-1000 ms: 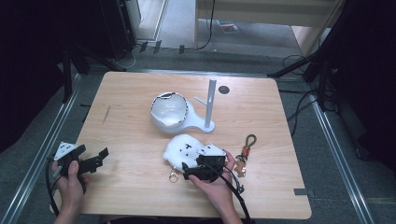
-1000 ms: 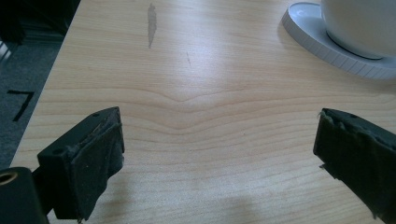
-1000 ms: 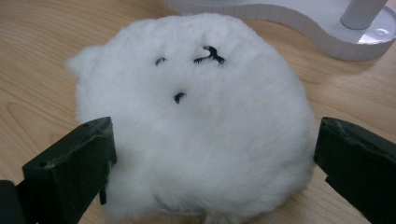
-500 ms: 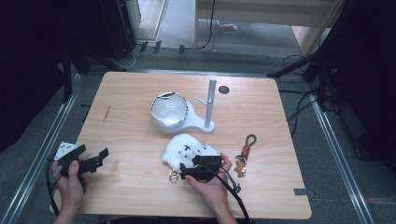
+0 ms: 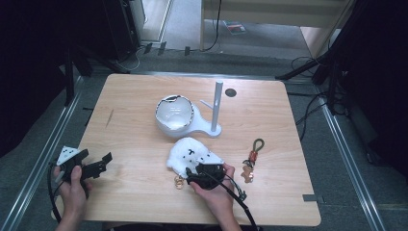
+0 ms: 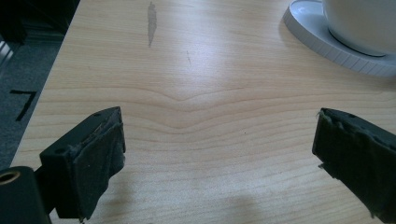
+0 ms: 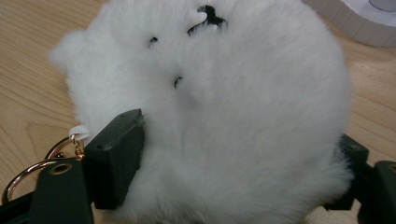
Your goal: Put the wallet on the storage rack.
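High view: the right tool point(image 5: 199, 174) sits at the near edge of the white plush charm point(image 5: 188, 153), which lies on the wooden surface point(image 5: 288, 120) just in front of the white stand point(image 5: 216, 108) and the white bowl point(image 5: 174, 115). A second ago the tool was a little to the right, over the plush's near-right side; since then it has slid left and closer to the gold ring point(image 5: 179, 182). The plush itself lies where it lay. In the right gripper view the jaws straddle the plush point(image 7: 210, 107), pressing into the fur on both sides, so the tool is grasping it; the gold ring point(image 7: 32, 170) hangs beside the left jaw. The left tool point(image 5: 98, 163) stays at the near-left corner, spread wide over bare wood. A brown keychain point(image 5: 251, 159) lies well to the right, unmoved.
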{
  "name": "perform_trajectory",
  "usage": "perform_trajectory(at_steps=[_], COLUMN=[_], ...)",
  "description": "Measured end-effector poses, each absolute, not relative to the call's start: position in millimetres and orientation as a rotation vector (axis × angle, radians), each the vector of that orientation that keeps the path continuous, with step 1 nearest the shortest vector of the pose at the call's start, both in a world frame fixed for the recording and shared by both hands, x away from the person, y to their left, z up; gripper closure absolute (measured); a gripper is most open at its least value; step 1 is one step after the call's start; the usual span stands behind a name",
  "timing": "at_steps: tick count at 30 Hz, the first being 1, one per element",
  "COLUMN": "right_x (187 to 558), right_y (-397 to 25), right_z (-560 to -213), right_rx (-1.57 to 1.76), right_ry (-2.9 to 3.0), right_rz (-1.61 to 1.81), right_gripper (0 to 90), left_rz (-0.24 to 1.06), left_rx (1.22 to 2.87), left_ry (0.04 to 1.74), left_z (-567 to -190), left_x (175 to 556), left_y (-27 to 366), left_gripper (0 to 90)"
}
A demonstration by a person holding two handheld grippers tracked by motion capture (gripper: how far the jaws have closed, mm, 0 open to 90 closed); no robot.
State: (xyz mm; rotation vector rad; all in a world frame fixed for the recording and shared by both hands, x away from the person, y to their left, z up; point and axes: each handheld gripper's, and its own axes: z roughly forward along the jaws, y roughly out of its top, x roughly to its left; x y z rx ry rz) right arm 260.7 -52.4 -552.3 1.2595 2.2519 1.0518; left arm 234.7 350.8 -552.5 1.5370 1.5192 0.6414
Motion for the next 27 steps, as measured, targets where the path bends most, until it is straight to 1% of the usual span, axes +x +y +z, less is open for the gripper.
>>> perform_trajectory(at_steps=[1,2,3,4,5,6,7,11,15,18,27], right_x=[259.5,259.5,259.2,258.5,257.1,256.7,256.7,254.0,251.8,250.8,250.7], right_y=[-51.8,-51.8,-51.8,-51.8,-51.6,-51.8,-51.8,-52.0,-52.1,-52.4,-55.8], right_z=[-552.2,-552.2,-552.1,-552.0,-551.1,-550.8,-550.8,-552.2,-552.6,-553.0,-551.2], right_rx=[1.252,1.252,1.248,1.239,1.221,1.220,1.220,1.203,1.196,1.212,1.274], right_ry=[2.252,2.252,2.253,2.257,2.276,2.278,2.278,2.268,2.260,2.252,2.237], right_rz=[1.058,1.058,1.060,1.064,1.081,1.085,1.085,1.115,1.129,1.142,1.174], right_gripper=[26.1,26.1,28.0,33.6,41.6,44.6,44.6,54.9,61.0,63.5,68.1], left_rz=[0.642,0.643,0.643,0.643,0.642,0.641,0.642,0.643,0.642,0.643,0.644], left_rx=[1.539,1.539,1.537,1.539,1.538,1.539,1.539,1.538,1.539,1.539,1.538], left_ry=[1.519,1.519,1.520,1.521,1.522,1.522,1.522,1.521,1.522,1.523,1.520], left_z=[-552.5,-552.5,-552.6,-552.5,-552.6,-552.6,-552.6,-552.6,-552.6,-552.6,-552.5], left_x=[234.7,234.7,234.8,234.8,234.8,234.9,234.8,234.8,234.8,234.8,234.7], left_y=[350.9,350.9,350.7,350.7,350.6,350.5,350.4,350.4,350.4,350.3,350.6], left_gripper=[3.3,3.3,3.3,3.4,3.5,3.5,3.5,3.5,3.5,3.5,3.5])
